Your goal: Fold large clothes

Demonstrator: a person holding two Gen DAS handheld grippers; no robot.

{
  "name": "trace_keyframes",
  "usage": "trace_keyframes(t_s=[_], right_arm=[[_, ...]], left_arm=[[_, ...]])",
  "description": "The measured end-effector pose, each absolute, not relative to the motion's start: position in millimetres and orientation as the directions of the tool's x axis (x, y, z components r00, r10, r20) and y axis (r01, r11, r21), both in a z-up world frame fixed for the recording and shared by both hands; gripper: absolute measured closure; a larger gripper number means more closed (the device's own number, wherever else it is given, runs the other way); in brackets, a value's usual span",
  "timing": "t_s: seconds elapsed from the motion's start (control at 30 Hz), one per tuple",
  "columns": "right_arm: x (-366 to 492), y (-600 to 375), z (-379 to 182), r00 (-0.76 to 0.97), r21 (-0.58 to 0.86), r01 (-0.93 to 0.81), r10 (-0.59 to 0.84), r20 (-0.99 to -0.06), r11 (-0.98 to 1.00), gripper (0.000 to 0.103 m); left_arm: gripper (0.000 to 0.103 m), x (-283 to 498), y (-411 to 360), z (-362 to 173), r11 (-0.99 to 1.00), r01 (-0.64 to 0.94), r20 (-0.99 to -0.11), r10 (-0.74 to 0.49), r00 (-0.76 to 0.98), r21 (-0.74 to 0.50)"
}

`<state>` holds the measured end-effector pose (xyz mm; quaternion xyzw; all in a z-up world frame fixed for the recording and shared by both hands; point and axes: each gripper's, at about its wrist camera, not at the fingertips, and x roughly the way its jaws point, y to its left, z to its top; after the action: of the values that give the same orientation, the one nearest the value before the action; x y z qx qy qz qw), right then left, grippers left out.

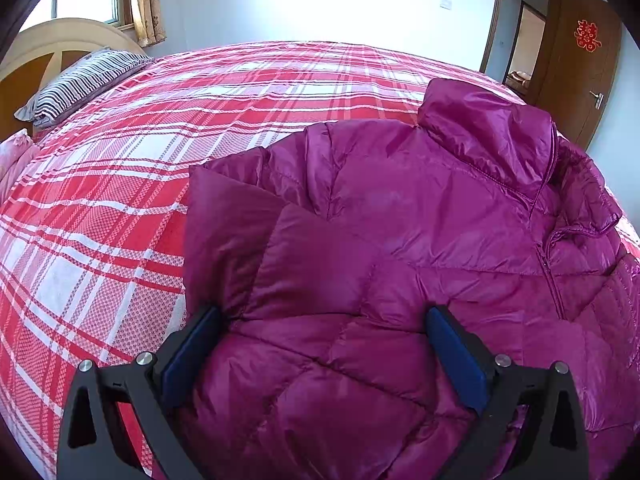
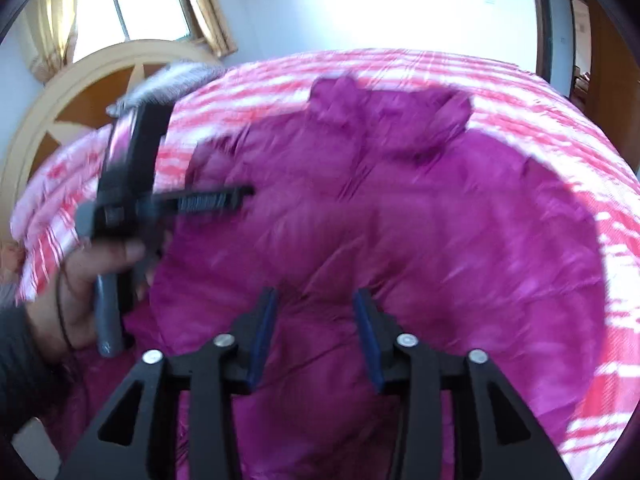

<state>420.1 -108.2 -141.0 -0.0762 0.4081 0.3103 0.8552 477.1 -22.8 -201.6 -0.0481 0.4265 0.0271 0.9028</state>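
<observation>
A red-plaid bed (image 1: 120, 208) lies ahead of both grippers. On it the magenta puffer jacket (image 1: 400, 220) spreads directly beneath the wide-open left gripper (image 1: 324, 322) and the part-open, empty right gripper (image 2: 315, 304).

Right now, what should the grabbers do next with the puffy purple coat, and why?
Probably close the left gripper on the jacket: its open jaws already straddle a folded-over flap, while the right gripper hangs open above the fabric.
</observation>
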Motion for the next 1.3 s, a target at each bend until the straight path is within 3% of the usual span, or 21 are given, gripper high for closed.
trace_keyframes(t_s=[0.2, 0.33, 0.53, 0.7, 0.83, 0.97, 1.07, 1.13, 1.3], right_arm=[[486.0, -118.0, -80.2, 0.561, 0.115, -0.530, 0.450, -0.695, 0.840, 0.055], [530.7, -79.8, -69.0, 0.562, 0.126, -0.522, 0.451, -0.693, 0.844, 0.059], [572.1, -17.7, -94.1, 0.649, -0.016, -0.418, 0.286, -0.705, 0.908, 0.060], [561.8, 15.1, -120.8, 0.466, 0.139, -0.578, 0.465, -0.753, 0.804, 0.060], [531.8, 46.3, -153.5, 0.465, -0.026, -0.634, 0.355, -0.811, 0.773, 0.062], [532.0, 35.8, -149.1, 0.478, -0.007, -0.600, 0.351, -0.805, 0.800, 0.062], [533.9, 19.3, -122.9, 0.497, 0.029, -0.601, 0.402, -0.769, 0.799, 0.058], [534.2, 3.1, -101.6, 0.526, 0.028, -0.606, 0.426, -0.736, 0.795, 0.047], [573.3, -36.0, -73.7, 0.640, -0.032, -0.483, 0.328, -0.695, 0.875, 0.028]], left_arm=[[0.001, 476.9, -20.2, -201.3, 0.993, -0.090, -0.767, -0.004, 0.642, -0.080], [0.001, 477.8, -18.6, -201.4, 0.992, -0.089, -0.764, -0.010, 0.645, -0.088], [0.001, 477.0, -16.3, -201.7, 0.991, -0.089, -0.760, -0.017, 0.650, -0.098], [0.001, 476.5, -16.0, -201.8, 0.991, -0.088, -0.757, -0.019, 0.653, -0.101], [0.001, 476.7, -16.8, -201.6, 0.991, -0.088, -0.757, -0.018, 0.653, -0.100], [0.001, 476.5, -16.5, -201.5, 0.991, -0.088, -0.757, -0.018, 0.653, -0.100], [0.001, 476.5, -16.3, -201.5, 0.991, -0.088, -0.757, -0.019, 0.653, -0.101], [0.001, 476.4, -16.7, -201.2, 0.991, -0.088, -0.756, -0.020, 0.654, -0.103], [0.001, 475.3, -16.4, -200.8, 0.991, -0.087, -0.754, -0.022, 0.656, -0.104]])
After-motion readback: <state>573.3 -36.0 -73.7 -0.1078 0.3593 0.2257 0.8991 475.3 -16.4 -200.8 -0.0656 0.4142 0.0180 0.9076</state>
